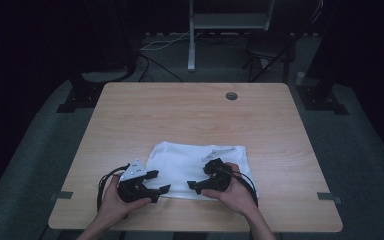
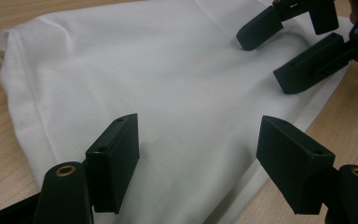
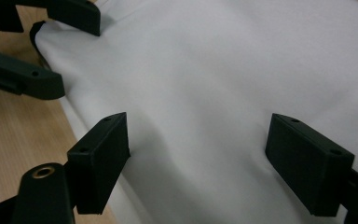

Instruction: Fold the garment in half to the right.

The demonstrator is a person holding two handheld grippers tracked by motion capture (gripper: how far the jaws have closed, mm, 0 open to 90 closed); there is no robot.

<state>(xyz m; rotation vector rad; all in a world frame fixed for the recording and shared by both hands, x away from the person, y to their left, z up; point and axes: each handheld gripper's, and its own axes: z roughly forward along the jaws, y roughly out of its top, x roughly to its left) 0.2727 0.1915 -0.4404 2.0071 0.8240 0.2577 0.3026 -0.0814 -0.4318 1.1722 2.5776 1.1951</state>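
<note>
A folded white cloth (image 1: 180, 165) lies flat on the wooden table (image 1: 190, 115), near its front edge. My left gripper (image 1: 159, 181) is at the cloth's near left corner, jaws open and pointing right over the fabric. My right gripper (image 1: 199, 177) faces it from the right, also open, low over the cloth's near edge. In the left gripper view the cloth (image 2: 168, 84) spreads under my open left gripper (image 2: 198, 123), and the right gripper (image 2: 289, 46) shows at top right. In the right gripper view my open right gripper (image 3: 198, 126) hangs above the cloth (image 3: 214, 70), with the left gripper (image 3: 46, 51) at top left. Nothing is pinched.
A round cable hole (image 1: 231, 95) sits near the table's far edge. Beyond the table stand a metal frame leg (image 1: 192, 45), cables on the floor and dark stand bases (image 1: 82, 95) at both back corners. Bare wood surrounds the cloth.
</note>
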